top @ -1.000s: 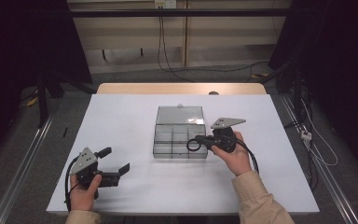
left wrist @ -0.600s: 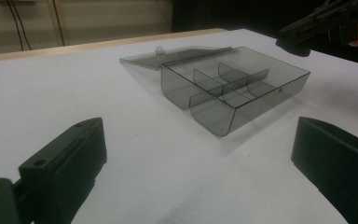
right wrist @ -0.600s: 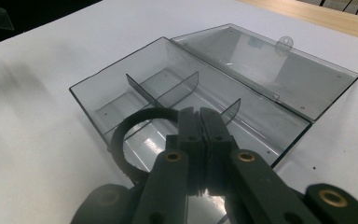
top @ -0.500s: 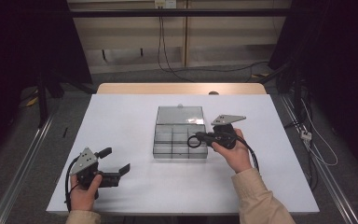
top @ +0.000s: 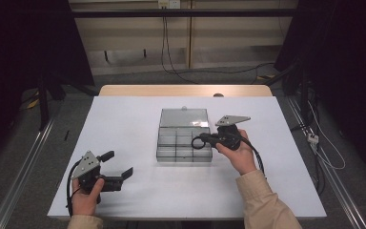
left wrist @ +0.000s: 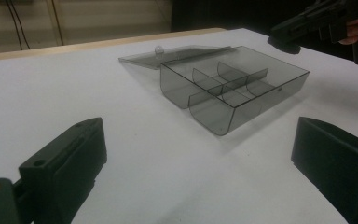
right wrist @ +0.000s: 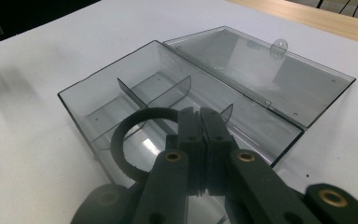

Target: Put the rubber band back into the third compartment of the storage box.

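Box (top: 184, 136) and black ring (right wrist: 130, 140) carry no readable writing.

A white rectangular table top (top: 124, 124) lies over a pale wooden table edge (top: 138, 90) at the far side. Black cables (top: 167, 57) hang down the far beige wall (top: 133, 36). Grey carpet floor (top: 33, 157) lies left.

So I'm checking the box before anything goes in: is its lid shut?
No, in the right gripper view the clear lid lies folded back flat on the table behind the compartment box, leaving its divided compartments open.
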`<act>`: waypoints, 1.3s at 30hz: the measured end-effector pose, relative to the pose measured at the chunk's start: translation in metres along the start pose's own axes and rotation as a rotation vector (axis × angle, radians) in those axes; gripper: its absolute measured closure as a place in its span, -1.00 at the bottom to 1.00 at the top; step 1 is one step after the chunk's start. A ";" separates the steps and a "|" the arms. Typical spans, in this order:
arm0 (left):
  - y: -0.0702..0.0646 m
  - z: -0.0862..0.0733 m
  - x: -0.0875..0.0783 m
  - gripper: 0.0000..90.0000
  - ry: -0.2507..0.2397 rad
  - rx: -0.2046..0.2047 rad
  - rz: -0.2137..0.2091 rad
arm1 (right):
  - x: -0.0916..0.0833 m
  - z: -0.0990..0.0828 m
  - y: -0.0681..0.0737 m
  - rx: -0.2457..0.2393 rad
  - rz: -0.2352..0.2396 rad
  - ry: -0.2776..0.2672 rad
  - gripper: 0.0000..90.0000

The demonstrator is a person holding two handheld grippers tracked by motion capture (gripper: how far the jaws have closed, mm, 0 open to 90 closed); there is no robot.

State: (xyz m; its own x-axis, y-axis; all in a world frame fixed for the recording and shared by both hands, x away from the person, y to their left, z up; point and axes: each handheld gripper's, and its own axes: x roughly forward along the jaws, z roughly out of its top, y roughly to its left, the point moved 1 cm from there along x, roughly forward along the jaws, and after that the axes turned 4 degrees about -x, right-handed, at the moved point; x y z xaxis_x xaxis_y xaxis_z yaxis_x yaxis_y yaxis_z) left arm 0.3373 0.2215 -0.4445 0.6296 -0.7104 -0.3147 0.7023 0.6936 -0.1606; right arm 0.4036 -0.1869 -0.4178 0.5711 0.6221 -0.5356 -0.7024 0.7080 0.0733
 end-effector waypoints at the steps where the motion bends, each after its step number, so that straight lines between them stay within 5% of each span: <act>1: 0.000 0.000 0.000 -0.93 -0.003 -0.004 0.000 | 0.000 0.000 0.000 0.002 0.000 -0.001 0.97; 39: 0.000 0.000 0.000 -0.93 -0.001 -0.002 0.002 | 0.009 0.000 -0.016 0.011 -0.035 0.009 0.97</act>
State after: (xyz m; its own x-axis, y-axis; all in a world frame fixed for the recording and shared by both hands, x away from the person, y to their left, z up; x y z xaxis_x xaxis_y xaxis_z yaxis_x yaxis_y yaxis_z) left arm 0.3369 0.2218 -0.4445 0.6316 -0.7090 -0.3137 0.7002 0.6953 -0.1618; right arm 0.4199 -0.1923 -0.4241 0.5916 0.5935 -0.5456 -0.6773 0.7330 0.0631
